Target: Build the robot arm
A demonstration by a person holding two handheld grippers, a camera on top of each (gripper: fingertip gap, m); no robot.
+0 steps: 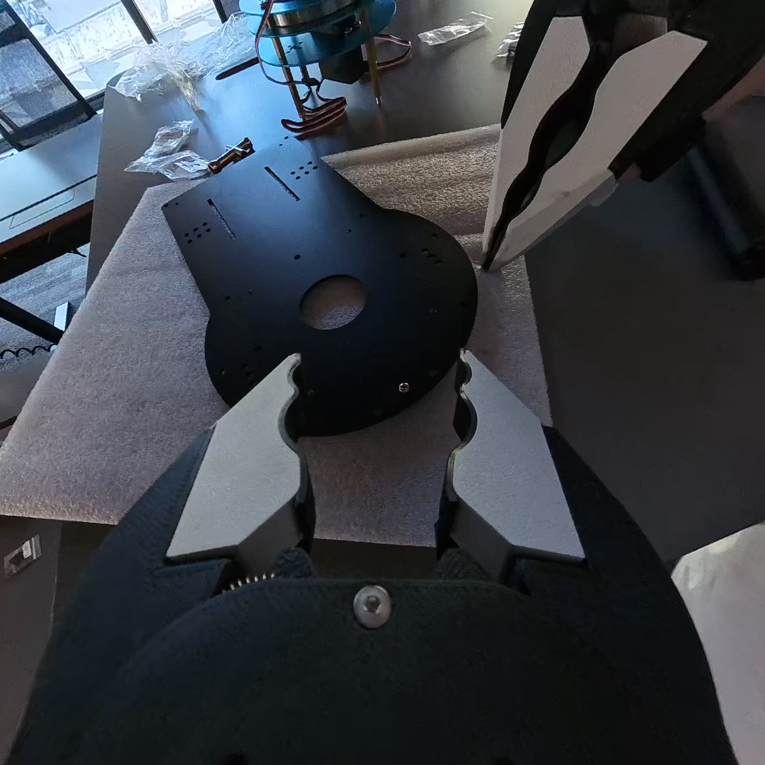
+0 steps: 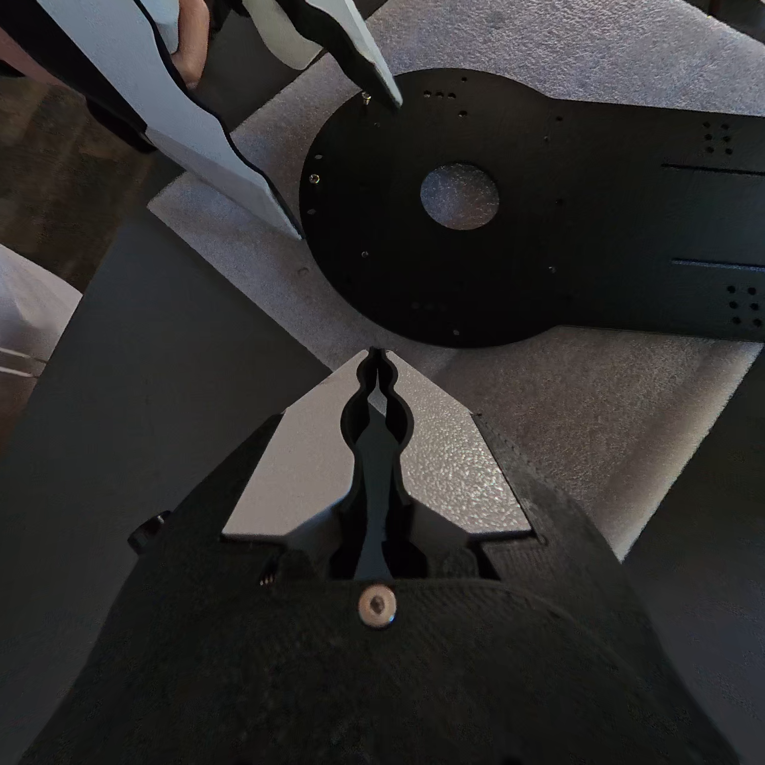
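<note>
A flat black plate (image 1: 289, 256) with a round hole and several small holes lies on a grey foam sheet (image 1: 124, 372). My left gripper (image 1: 380, 356) is open and holds nothing. Its fingers stand apart over the plate's rounded near end, with a silver screw (image 1: 404, 387) set in the plate between them. It also shows in the right wrist view (image 2: 343, 163), open over the plate's (image 2: 559, 248) edge. My right gripper (image 2: 377, 352) is shut, its tips on the foam (image 2: 579, 414) just short of the plate's rim. In the left wrist view it (image 1: 492, 261) stands tip-down beside the plate's right edge.
A blue round assembly with looped wires (image 1: 314, 37) stands at the back of the dark table (image 1: 641, 372). Clear plastic bags (image 1: 169, 153) and brass standoffs (image 1: 229, 155) lie beyond the plate's far end. A second screw (image 2: 315, 178) sits near the plate's rim.
</note>
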